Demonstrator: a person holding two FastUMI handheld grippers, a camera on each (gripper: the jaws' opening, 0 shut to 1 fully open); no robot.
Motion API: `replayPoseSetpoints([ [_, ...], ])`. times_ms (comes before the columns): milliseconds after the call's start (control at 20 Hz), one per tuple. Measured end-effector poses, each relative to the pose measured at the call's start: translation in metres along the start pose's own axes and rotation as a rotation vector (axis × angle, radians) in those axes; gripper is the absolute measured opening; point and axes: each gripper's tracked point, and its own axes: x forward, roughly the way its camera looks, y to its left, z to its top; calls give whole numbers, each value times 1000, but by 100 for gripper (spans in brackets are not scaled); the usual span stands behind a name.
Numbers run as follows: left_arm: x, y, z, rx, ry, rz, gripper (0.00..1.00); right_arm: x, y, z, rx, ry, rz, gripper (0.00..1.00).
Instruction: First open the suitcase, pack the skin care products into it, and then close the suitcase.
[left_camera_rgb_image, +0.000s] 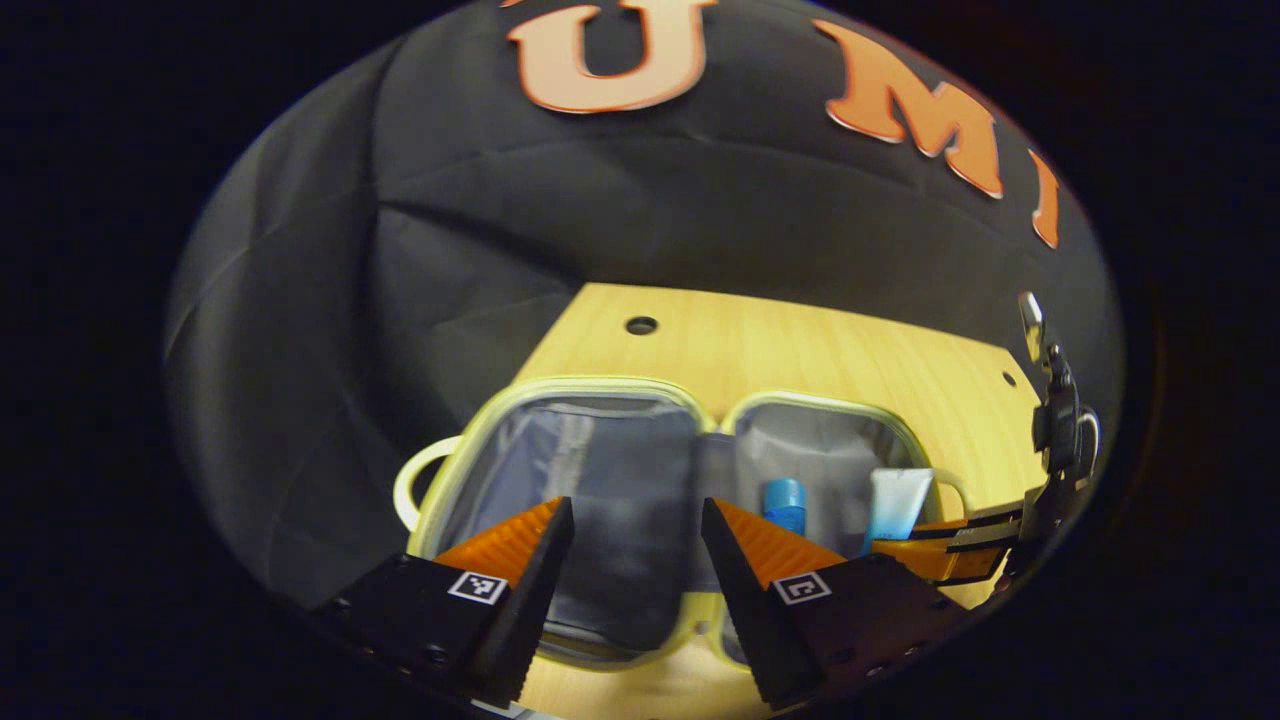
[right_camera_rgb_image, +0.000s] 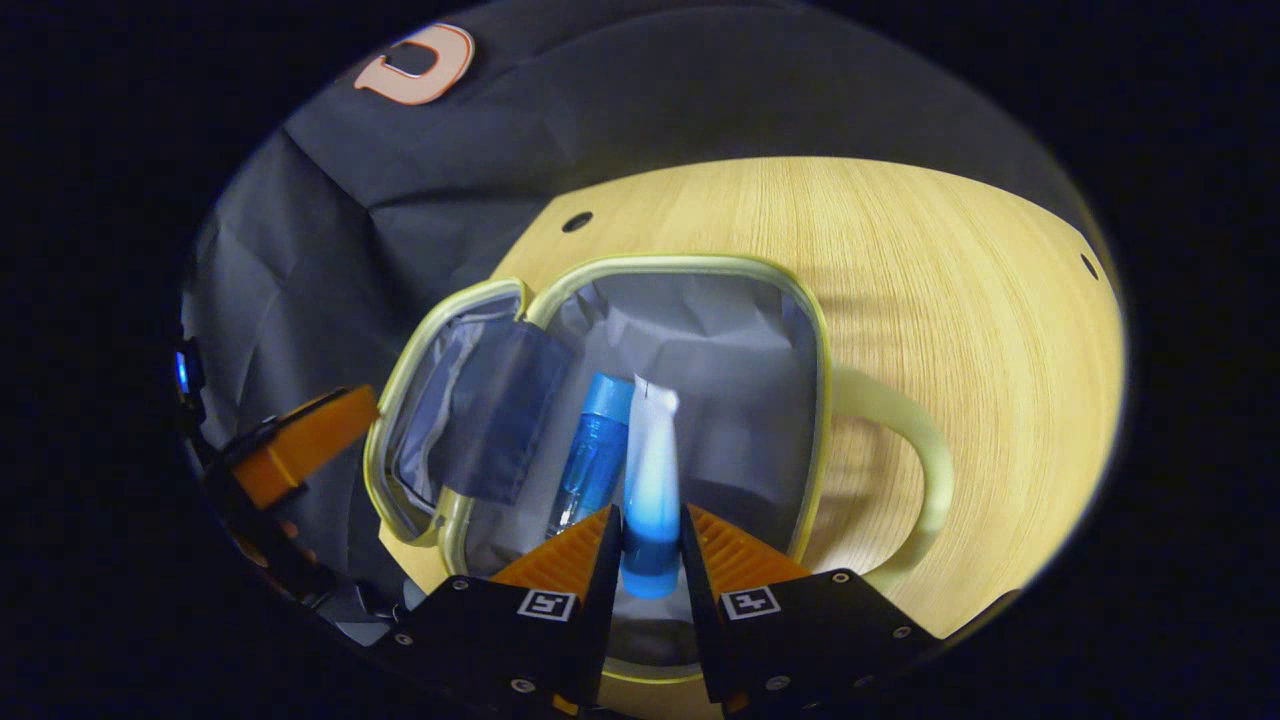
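Right gripper view: right claw (right_camera_rgb_image: 645, 545) clamped on white tube (right_camera_rgb_image: 650, 470), inside open suitcase (right_camera_rgb_image: 815, 330) (on table (right_camera_rgb_image: 980, 300)), beside blue bottle (right_camera_rgb_image: 597, 450). Left claw (left_camera_rgb_image: 637, 545) apart, above suitcase's other half.

Your bench (right_camera_rgb_image: 930, 250) looks like pale wood with a fine, smooth matt grain. The suitcase (right_camera_rgb_image: 810, 330) has a smooth, plastic-looking rim and a creased grey cloth lining (right_camera_rgb_image: 700, 340). At six o'clock in the right gripper view, the tube (right_camera_rgb_image: 650, 470) looks like soft satin plastic, the bottle (right_camera_rgb_image: 595, 450) beside it glossy translucent plastic.
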Motion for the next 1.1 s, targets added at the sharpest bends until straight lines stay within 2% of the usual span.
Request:
replayPoseSetpoints([
  [100, -4, 50, -2, -67, -2, 74, 84, 7, -3, -2, 40, 33, -31, 39],
  [250, -1, 136, -9, -196, -29, 178, 84, 10, -7, -2, 58, 35, -59, 34],
  [350, 9, 170, -19, -304, -46, 206, 87, 10, -10, 0, 59, 21, -83, 33],
  [400, 18, 182, -20, -367, -48, 196, 89, 8, -8, 1, 61, 11, -79, 33],
  [450, 25, 188, -25, -429, -56, 174, 89, 3, -6, 2, 68, 3, -70, 37],
  [500, 30, 192, -25, -506, -61, 149, 84, -1, -3, 3, 78, -6, -54, 48],
  [550, 34, 200, -27, -570, -56, 132, 89, -6, -2, 4, 82, -13, -51, 60],
  [600, 41, 204, -30, -642, -60, 121, 89, -11, 0, 6, 86, -30, -42, 60],
  [650, 48, 207, -31, -715, -66, 103, 93, -17, -3, 9, 85, -55, -45, 62],
  [750, 57, 220, -24, -885, -81, 47, 89, -33, -7, 19, 84, -121, -44, 76],
  [850, 64, 225, -24, -1048, -83, -37, 89, -48, -13, 26, 76, -182, -48, 81],
  [900, 63, 229, -31, -1100, -52, -54, 88, -57, -16, 29, 73, -207, -54, 83],
  [1050, 52, 253, -41, -1176, -28, -81, 59, -83, -27, 38, 69, -274, -65, 85],
  [1100, 53, 247, -39, -1192, -34, -114, 36, -89, -29, 40, 75, -296, -71, 86],
])
